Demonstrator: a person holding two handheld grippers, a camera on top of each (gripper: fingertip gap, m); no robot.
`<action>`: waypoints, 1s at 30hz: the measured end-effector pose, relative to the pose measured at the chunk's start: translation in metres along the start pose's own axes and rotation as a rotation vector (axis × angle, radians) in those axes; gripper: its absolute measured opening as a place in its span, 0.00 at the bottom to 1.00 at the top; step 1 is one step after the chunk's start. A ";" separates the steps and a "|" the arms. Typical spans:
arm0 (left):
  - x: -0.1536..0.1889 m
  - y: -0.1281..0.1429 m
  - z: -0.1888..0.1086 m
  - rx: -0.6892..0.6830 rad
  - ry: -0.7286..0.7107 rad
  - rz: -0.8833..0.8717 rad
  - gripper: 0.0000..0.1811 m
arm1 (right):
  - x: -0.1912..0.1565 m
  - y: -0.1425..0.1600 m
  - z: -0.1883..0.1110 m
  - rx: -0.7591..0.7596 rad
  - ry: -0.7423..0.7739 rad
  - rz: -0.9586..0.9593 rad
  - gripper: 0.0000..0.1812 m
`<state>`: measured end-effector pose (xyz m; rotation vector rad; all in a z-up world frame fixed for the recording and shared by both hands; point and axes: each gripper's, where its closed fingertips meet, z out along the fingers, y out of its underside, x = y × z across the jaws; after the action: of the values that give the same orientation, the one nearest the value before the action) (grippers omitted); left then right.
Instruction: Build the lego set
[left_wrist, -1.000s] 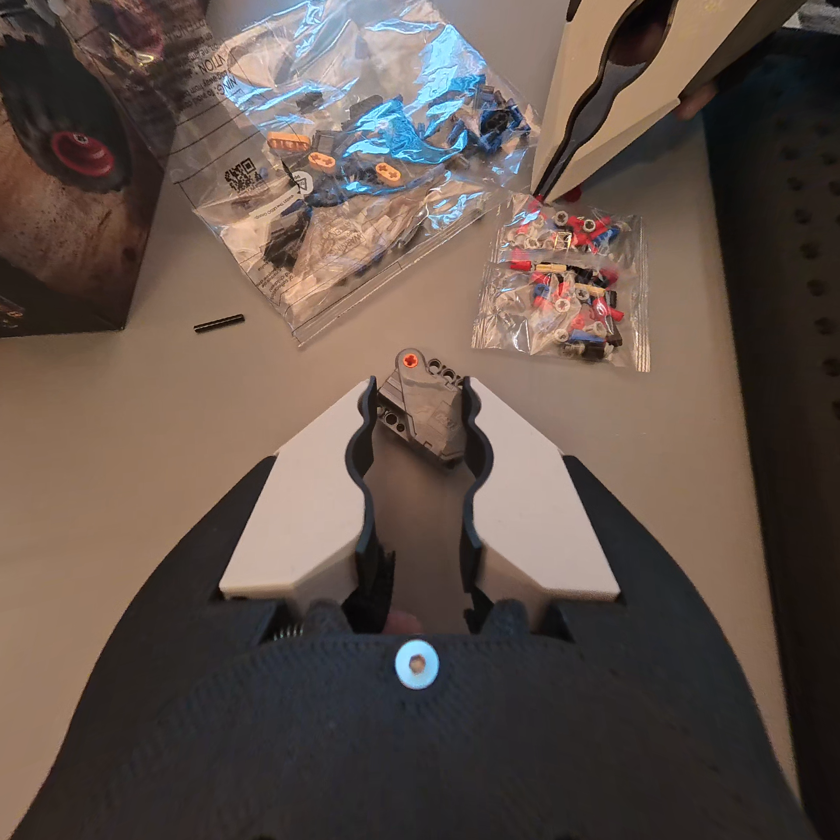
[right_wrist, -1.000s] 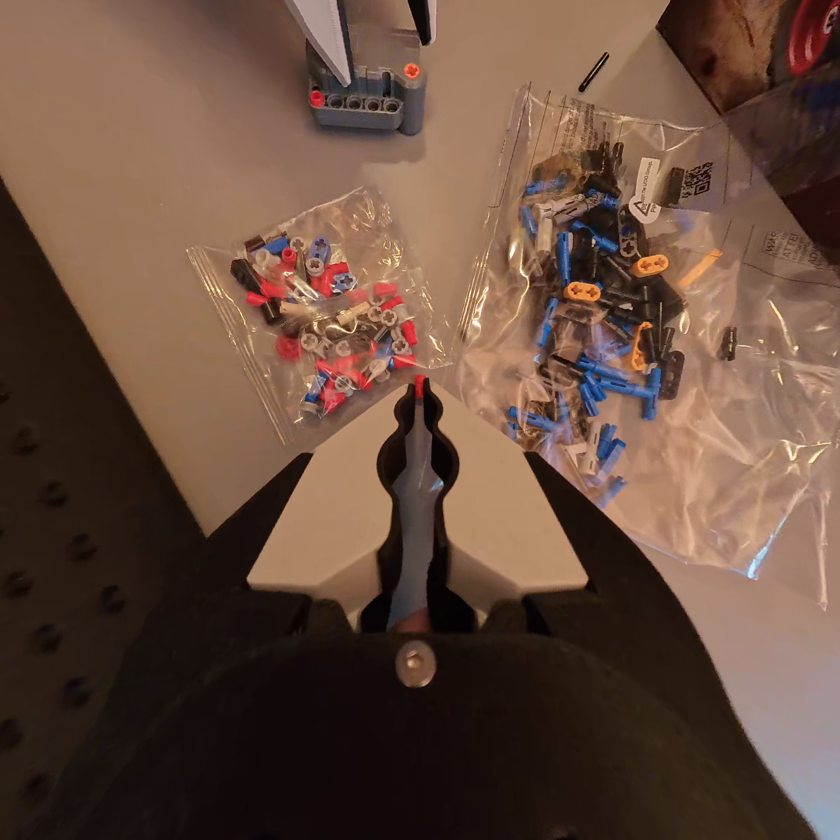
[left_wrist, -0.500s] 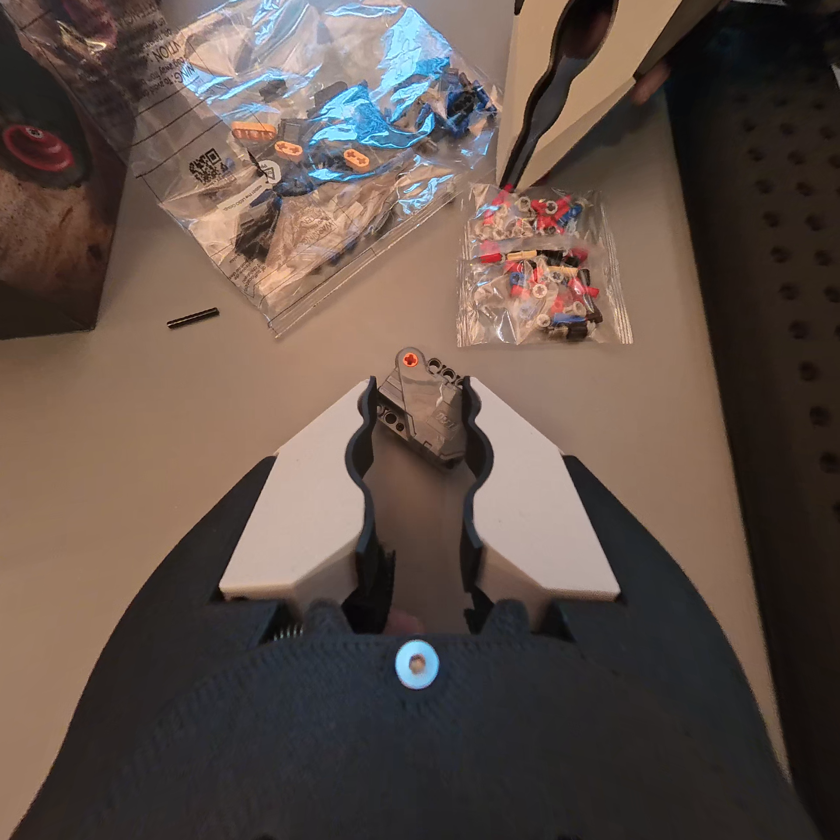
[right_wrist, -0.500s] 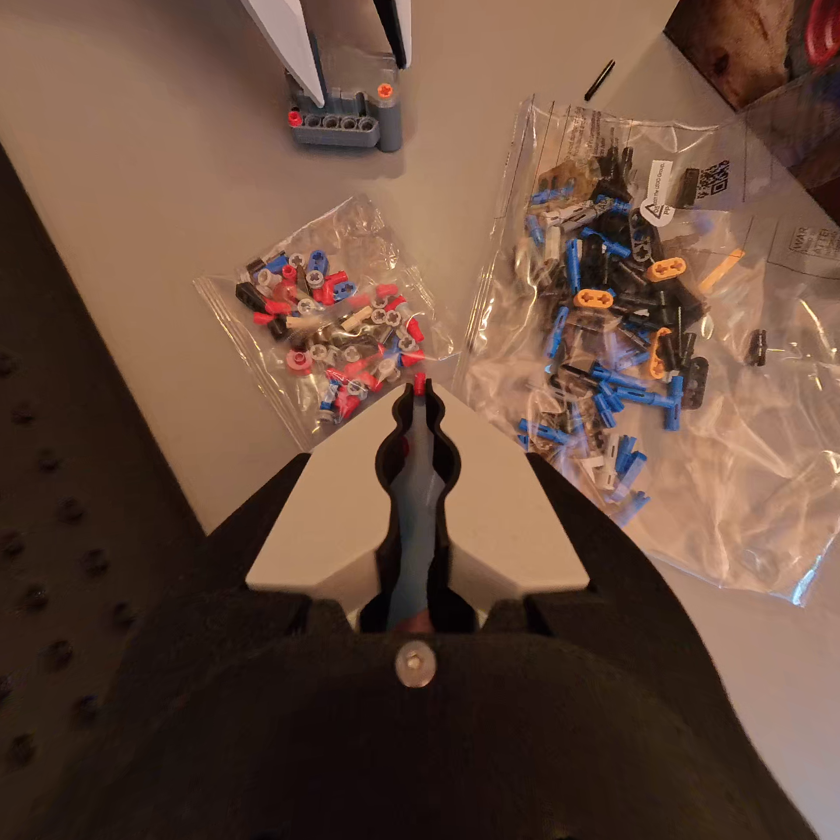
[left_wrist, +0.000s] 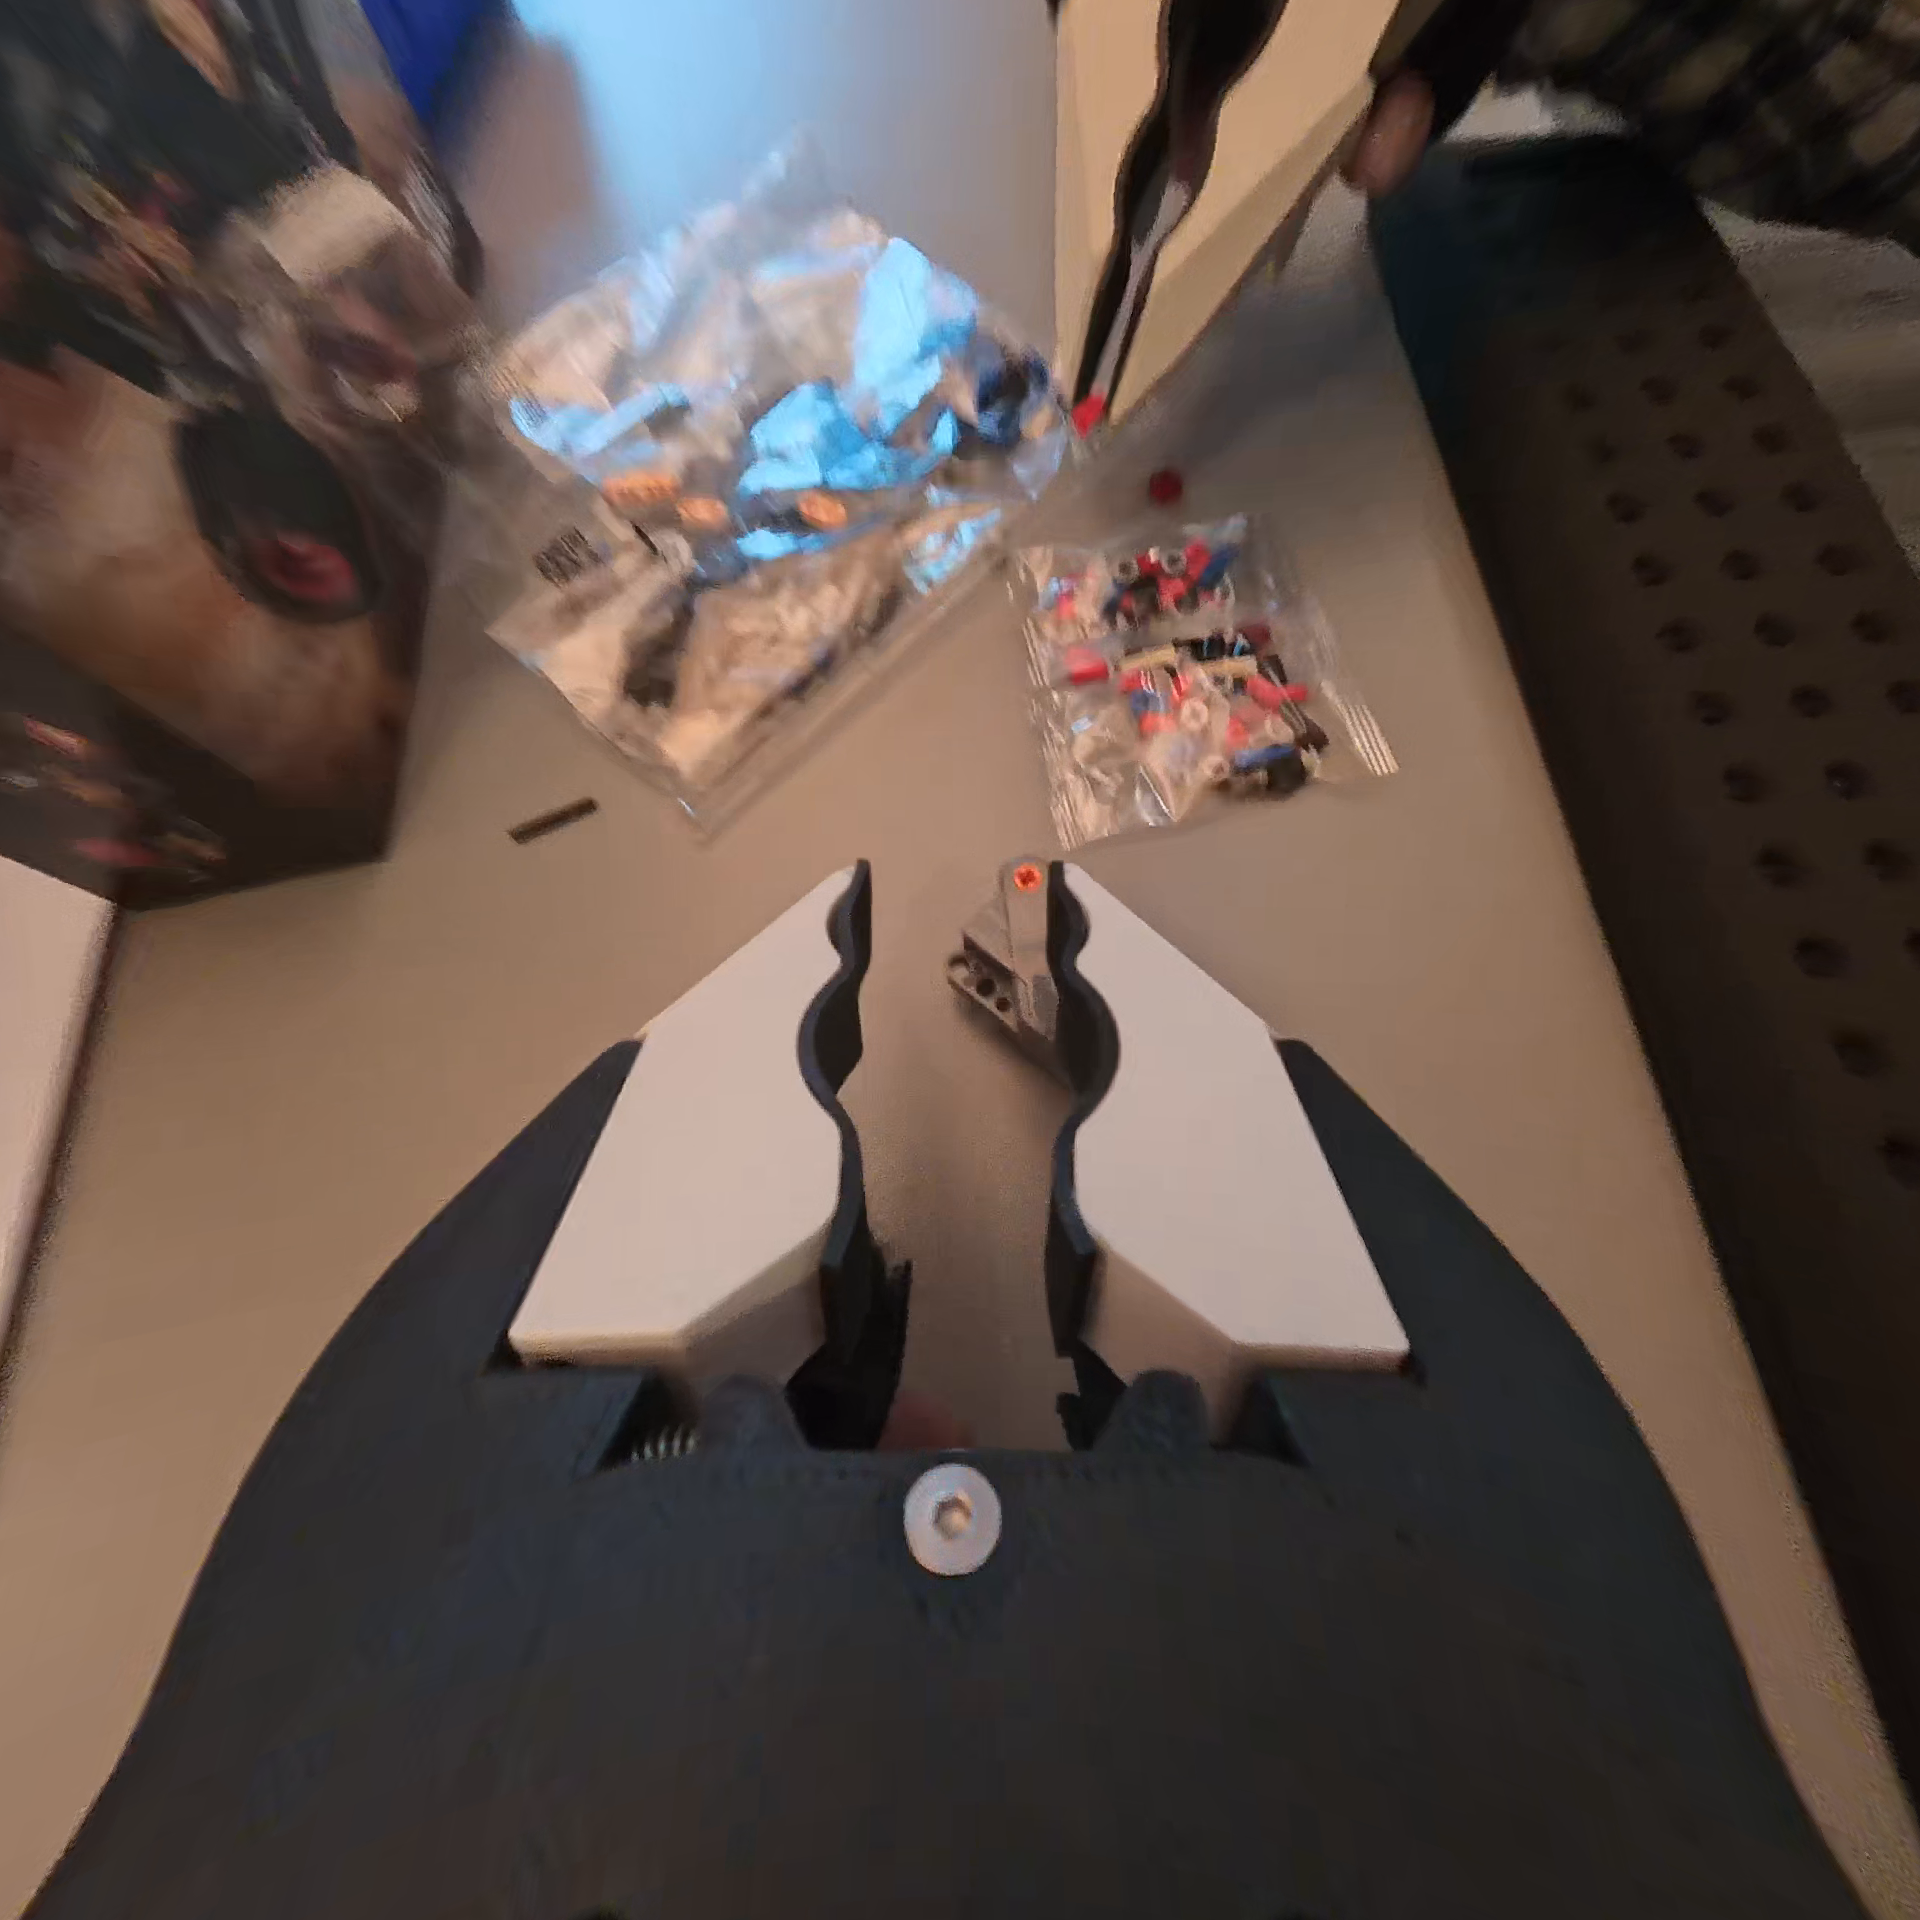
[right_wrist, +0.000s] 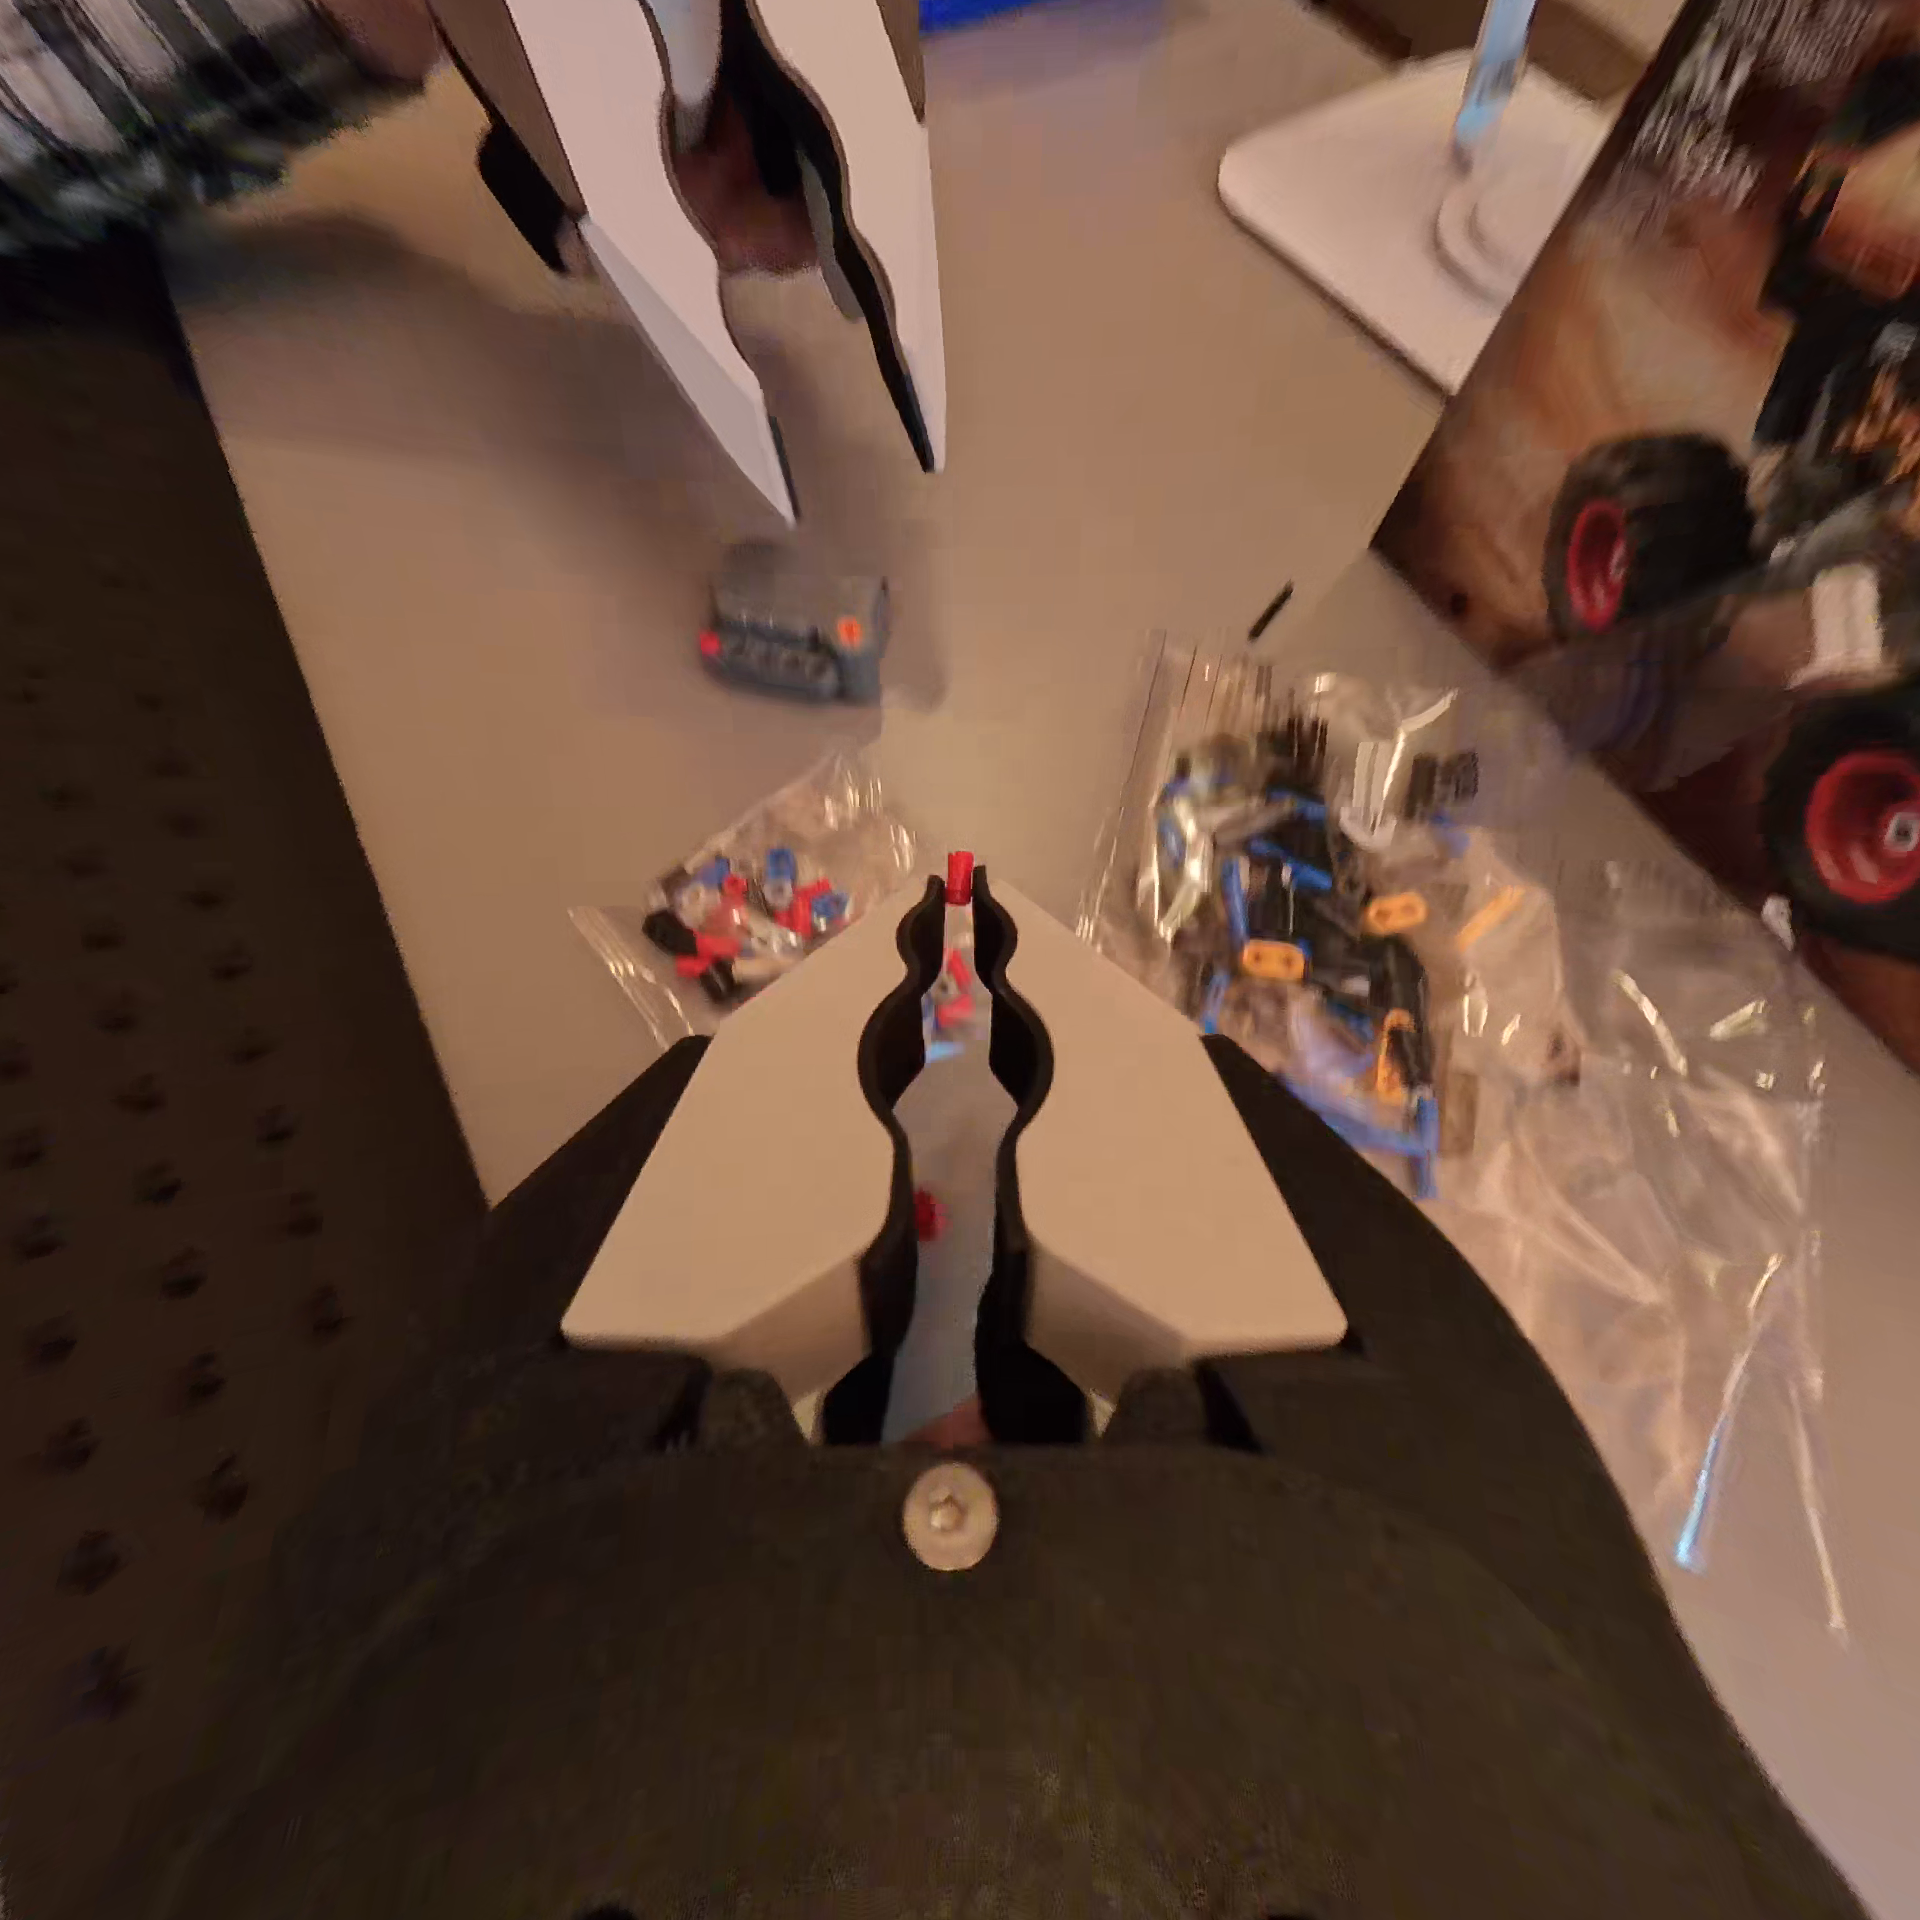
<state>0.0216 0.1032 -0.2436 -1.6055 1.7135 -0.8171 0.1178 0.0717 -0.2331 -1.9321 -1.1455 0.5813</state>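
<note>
My left gripper (left_wrist: 956, 873) is open and empty, raised above the table. The grey motor block (left_wrist: 1006, 961) with an orange axle hole lies on the table just beside its right finger. In the right wrist view the block (right_wrist: 798, 634) sits below the open left gripper (right_wrist: 854, 483). My right gripper (right_wrist: 958, 888) is shut on a small red piece (right_wrist: 959, 875) at its tips, held above the table. It shows at the top of the left wrist view (left_wrist: 1091, 405). Both views are blurred.
A small bag of red, blue and black pieces (right_wrist: 758, 914) and a large bag of blue, black and orange pieces (right_wrist: 1320, 956) lie on the table. The set's box (right_wrist: 1714, 520) stands beside them. A loose red piece (left_wrist: 1166, 485), a black pin (left_wrist: 553, 819), a white stand base (right_wrist: 1403, 208). My right fingertips sit around 11 cm from my left ones. The left tips stand about 12 cm off the black pin (left_wrist: 553, 819). Seen from the right wrist view (right_wrist: 1274, 613) as well.
My left gripper has opened, let go of the grey block and risen; the block now lies on the table. My right gripper has lifted with the red piece.
</note>
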 end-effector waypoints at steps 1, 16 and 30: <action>-0.003 -0.011 -0.005 0.051 -0.038 0.033 0.16 | -0.002 -0.010 0.001 0.038 -0.008 0.000 0.02; 0.037 -0.083 0.006 0.194 -0.420 0.748 0.13 | -0.034 -0.067 -0.003 0.296 -0.439 0.230 0.02; 0.028 -0.101 -0.008 0.260 -0.632 0.782 0.02 | -0.030 -0.089 -0.007 0.455 -0.479 0.354 0.02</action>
<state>0.0744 0.0693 -0.1588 -0.7690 1.4859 -0.1041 0.0626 0.0666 -0.1563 -1.6385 -0.8413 1.4246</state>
